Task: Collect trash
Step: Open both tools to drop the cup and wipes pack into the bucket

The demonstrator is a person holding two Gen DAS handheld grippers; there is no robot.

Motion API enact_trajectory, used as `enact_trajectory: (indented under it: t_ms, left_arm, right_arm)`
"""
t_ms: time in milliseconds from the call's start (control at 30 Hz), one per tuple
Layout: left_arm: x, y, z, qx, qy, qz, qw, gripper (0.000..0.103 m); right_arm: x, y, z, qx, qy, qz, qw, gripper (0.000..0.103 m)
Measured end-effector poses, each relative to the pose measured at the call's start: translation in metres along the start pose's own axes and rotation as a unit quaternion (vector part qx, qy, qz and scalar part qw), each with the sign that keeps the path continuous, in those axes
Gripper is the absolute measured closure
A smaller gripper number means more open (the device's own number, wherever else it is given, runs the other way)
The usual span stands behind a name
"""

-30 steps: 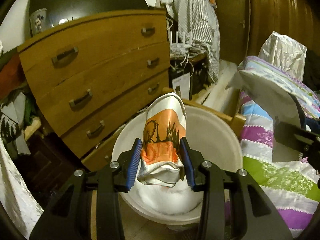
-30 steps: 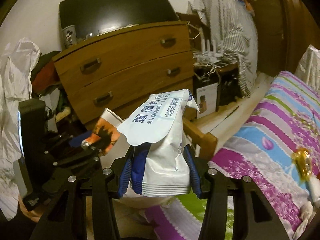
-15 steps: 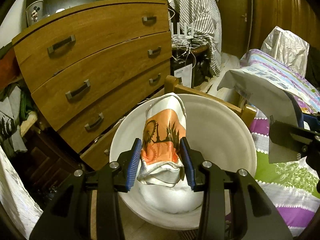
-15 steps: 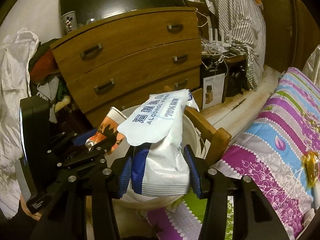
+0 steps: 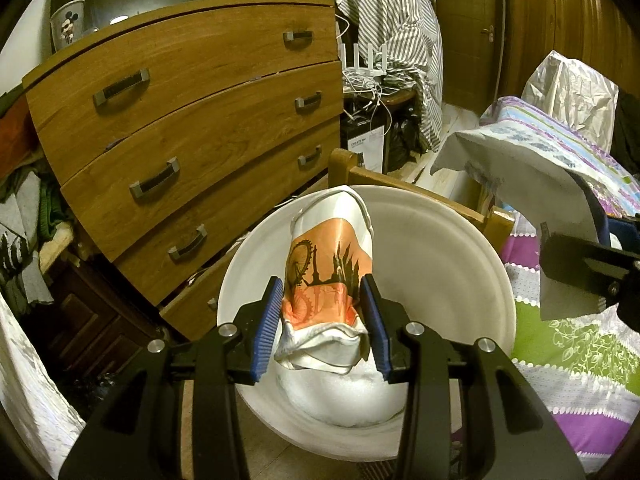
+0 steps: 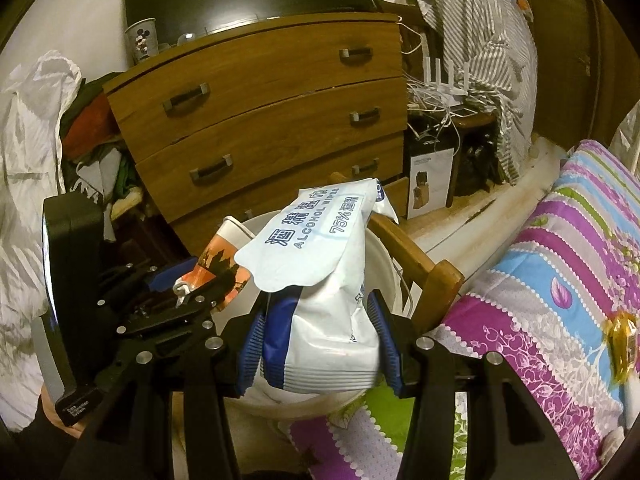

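While both pieces hang over the bin (image 5: 460, 248), neither is dropped yet: your left claw (image 5: 324, 320) is clamped on the crushed cup (image 5: 328, 264), your right claw (image 6: 320, 344) on the wipes pack (image 6: 320, 280), just above the rim. Release remains. One wrapper (image 6: 622, 340) lies on the bed (image 6: 560, 272), well right of the bin. Pack reads "ALCOHOL WIPES 75%".

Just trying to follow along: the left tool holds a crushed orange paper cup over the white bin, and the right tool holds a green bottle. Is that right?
Not quite. The right tool holds a white wipes packet, not a green bottle, as the right wrist view shows. The left tool does hold the crushed orange paper cup over the white bin.
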State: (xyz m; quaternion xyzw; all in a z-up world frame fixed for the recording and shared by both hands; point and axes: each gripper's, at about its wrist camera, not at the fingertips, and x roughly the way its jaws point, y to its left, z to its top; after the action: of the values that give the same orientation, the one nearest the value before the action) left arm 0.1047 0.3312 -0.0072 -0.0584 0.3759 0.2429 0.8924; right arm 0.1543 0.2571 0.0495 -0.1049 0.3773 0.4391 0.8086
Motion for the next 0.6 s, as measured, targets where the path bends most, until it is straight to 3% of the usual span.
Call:
enact_trajectory:
  t_ms: [200,300,367,467,600]
  left_arm:
    - [0.001,0.000,0.000,-0.001,0.000,0.000,1.0000,0.064]
    - [0.003,0.001,-0.001,-0.004,0.002,-0.001,1.0000,0.063]
    - [0.006,0.001,-0.001,-0.003,0.003,0.000,1.0000,0.059]
    - [0.008,0.002,-0.002,-0.004,0.005,0.001,1.0000,0.040]
    - [0.010,0.001,-0.002,-0.003,0.007,0.004,1.0000,0.040]
  right_arm:
    - [0.002,0.002,0.005,-0.011,0.004,0.006,1.000,0.051]
    - [0.003,0.005,0.008,-0.018,0.004,0.015,1.000,0.046]
    - [0.006,0.006,0.011,-0.021,0.005,0.015,1.000,0.035]
    - [0.006,0.002,0.012,-0.017,-0.002,0.004,1.000,0.035]
    - [0.005,-0.007,0.010,-0.004,-0.004,0.002,1.000,0.035]
